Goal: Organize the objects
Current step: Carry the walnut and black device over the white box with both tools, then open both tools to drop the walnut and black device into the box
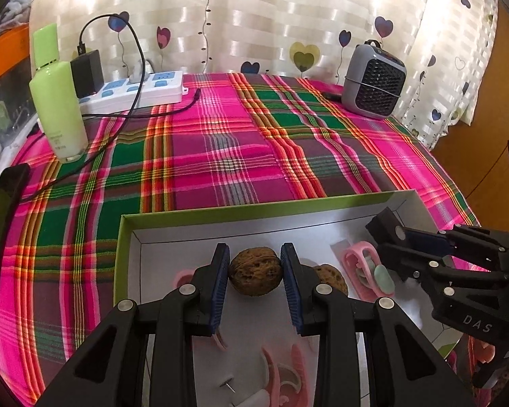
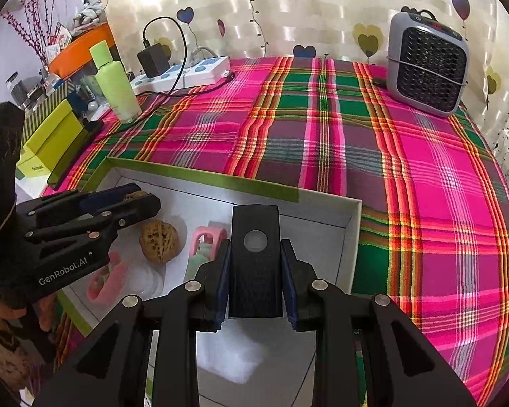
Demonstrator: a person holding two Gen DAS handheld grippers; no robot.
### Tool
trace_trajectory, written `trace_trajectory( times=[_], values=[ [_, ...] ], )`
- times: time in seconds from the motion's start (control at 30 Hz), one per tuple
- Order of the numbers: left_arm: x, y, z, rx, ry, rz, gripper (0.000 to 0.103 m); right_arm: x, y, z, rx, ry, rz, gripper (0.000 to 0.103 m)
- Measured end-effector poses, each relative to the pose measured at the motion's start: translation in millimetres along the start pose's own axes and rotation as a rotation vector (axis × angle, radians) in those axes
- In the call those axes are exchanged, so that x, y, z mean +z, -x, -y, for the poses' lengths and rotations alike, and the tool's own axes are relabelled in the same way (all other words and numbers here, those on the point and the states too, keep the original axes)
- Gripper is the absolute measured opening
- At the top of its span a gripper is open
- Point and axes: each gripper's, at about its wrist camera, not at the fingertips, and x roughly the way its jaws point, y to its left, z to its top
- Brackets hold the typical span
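Observation:
My left gripper (image 1: 255,257) is shut on a brown walnut (image 1: 255,276), held between its blue pads just above the white floor of a green-rimmed box (image 1: 254,208). A second walnut (image 1: 334,278) lies in the box just to its right, next to a pink clip (image 1: 359,268). My right gripper (image 2: 254,247) is shut on a black rectangular device with a round button (image 2: 254,264), over the box's right part. In the right wrist view the left gripper (image 2: 146,196) reaches in from the left, above the loose walnut (image 2: 159,242) and the pink clip (image 2: 205,240).
The box sits on a pink and green plaid cloth (image 1: 220,156). A green bottle (image 1: 57,101), a power strip (image 1: 142,90) with a black cable and a dark phone (image 1: 0,230) stand at the left, a grey heater (image 1: 373,81) at the back right. More pink pieces and a pushpin (image 1: 227,385) lie in the box.

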Motion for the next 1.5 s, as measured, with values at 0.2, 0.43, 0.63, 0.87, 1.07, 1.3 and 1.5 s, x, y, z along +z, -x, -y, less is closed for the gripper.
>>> trace_trajectory(
  times=[0.2, 0.43, 0.63, 0.87, 1.07, 1.3, 1.5],
  values=[
    [0.7, -1.8, 0.9, 0.004, -0.005, -0.002, 0.029, 1.9, -3.0, -2.8, -0.004, 0.008, -0.002, 0.028],
    [0.8, -1.7, 0.6, 0.006, -0.007, -0.002, 0.029, 1.1, -4.5, -5.8, -0.015, 0.023, -0.004, 0.028],
    [1.0, -1.6, 0.5, 0.004, -0.003, -0.001, 0.03, 2.0, -5.0, -5.9, -0.021, 0.032, -0.009, 0.028],
    [1.2, -2.7, 0.5, 0.006, -0.004, -0.003, 0.037, 3.1, -5.1, -5.4, -0.02, 0.027, -0.007, 0.028],
    [1.5, -2.8, 0.3, 0.008, -0.005, -0.003, 0.041, 3.8, -4.0, -3.3, -0.023, 0.008, 0.004, 0.033],
    [-1.2, 0.7, 2.1, 0.004, -0.011, -0.002, 0.047, 2.8, -0.1, -1.3, -0.025, -0.01, 0.02, 0.041],
    [-2.4, 8.0, 0.6, 0.005, 0.003, 0.011, 0.057, 1.6, 9.9, -2.6, -0.019, -0.02, 0.049, 0.042]
  ],
)
